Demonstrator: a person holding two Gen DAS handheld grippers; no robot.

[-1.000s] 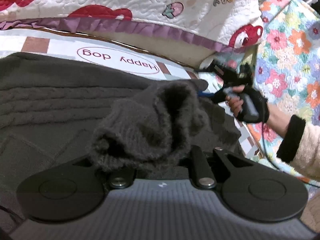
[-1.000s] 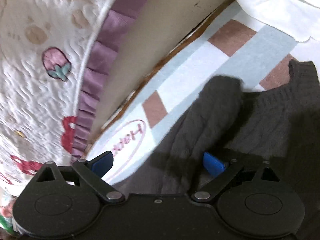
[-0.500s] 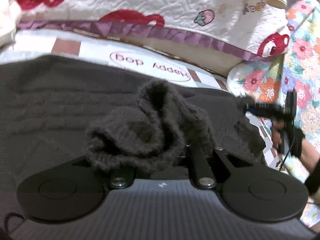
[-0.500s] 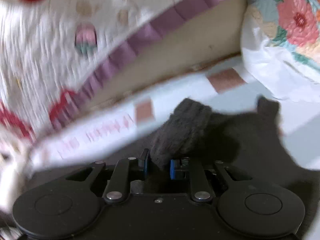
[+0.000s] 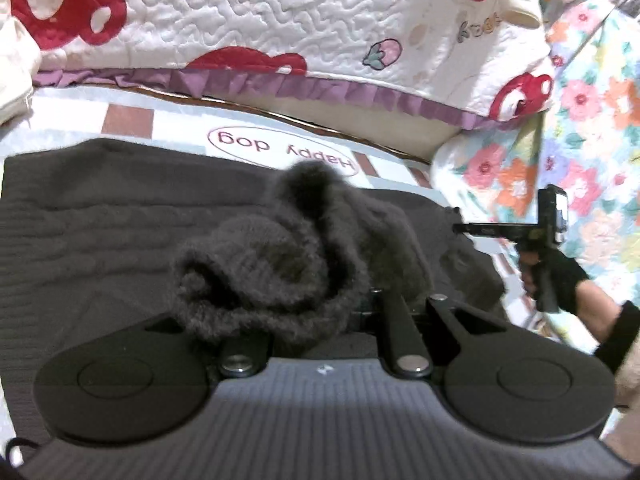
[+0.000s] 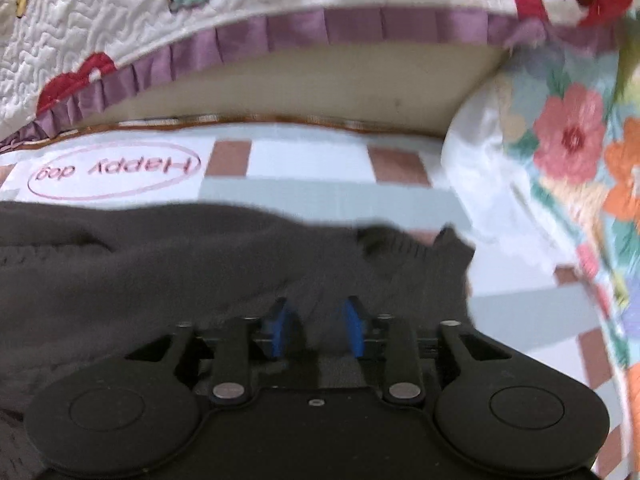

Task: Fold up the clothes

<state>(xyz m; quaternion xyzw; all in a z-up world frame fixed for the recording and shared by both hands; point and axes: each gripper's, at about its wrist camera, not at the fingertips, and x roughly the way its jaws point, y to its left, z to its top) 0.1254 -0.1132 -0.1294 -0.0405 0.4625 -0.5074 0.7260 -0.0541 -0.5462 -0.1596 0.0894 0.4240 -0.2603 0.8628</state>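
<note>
A dark grey knit sweater (image 5: pixel 100 240) lies spread flat on the checked bed sheet (image 5: pixel 128 120). My left gripper (image 5: pixel 320 304) is shut on a bunched fuzzy fold of it (image 5: pixel 280 264), which hides the fingertips. At the right edge of the sweater a gloved hand (image 5: pixel 560 276) holds my right gripper (image 5: pixel 460 228). In the right wrist view the right gripper (image 6: pixel 317 320) has its blue pads (image 6: pixel 280 330) close together with sweater (image 6: pixel 120 264) fabric pinched between them, near the garment's far corner (image 6: pixel 452 248).
A white quilt with red bears and a purple ruffle (image 5: pixel 280 12) hangs over the far side. A floral cover (image 5: pixel 592 140) rises on the right. The sheet bears a "Happy dog" oval (image 5: pixel 280 148). A beige panel (image 6: pixel 320 88) runs below the ruffle.
My right gripper shut on the sweater's sleeve and swung with it to the right; the fabric now lies low instead of rising above the pads. The left gripper keeps its hold.
</note>
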